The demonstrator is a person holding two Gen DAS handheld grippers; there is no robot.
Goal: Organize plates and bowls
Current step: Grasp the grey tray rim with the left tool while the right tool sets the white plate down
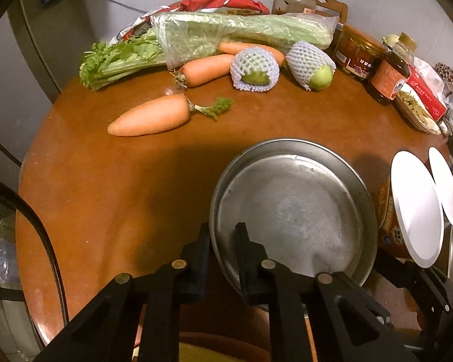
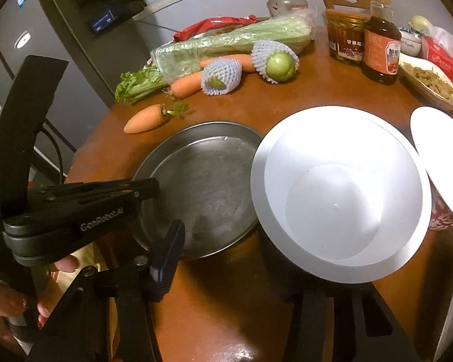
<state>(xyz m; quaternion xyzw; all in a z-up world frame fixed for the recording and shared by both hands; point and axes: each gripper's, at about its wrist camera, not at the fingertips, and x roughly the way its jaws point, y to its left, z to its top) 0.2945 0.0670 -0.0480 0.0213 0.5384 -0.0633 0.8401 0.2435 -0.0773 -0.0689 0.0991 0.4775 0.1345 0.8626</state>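
Rim grip, both hands, one dish each.
Left wrist view: left gripper [image 1: 223,241] clenched across near-left rim of metal plate [image 1: 293,208], flat on table [image 1: 105,187]. Right wrist view: right gripper [image 2: 250,259] straddles near edge of tilted white bowl [image 2: 338,193], right of plate; pad contact hidden.

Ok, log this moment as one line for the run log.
left gripper: shut on metal plate rim | right gripper: holding white bowl | table: carrots, celery
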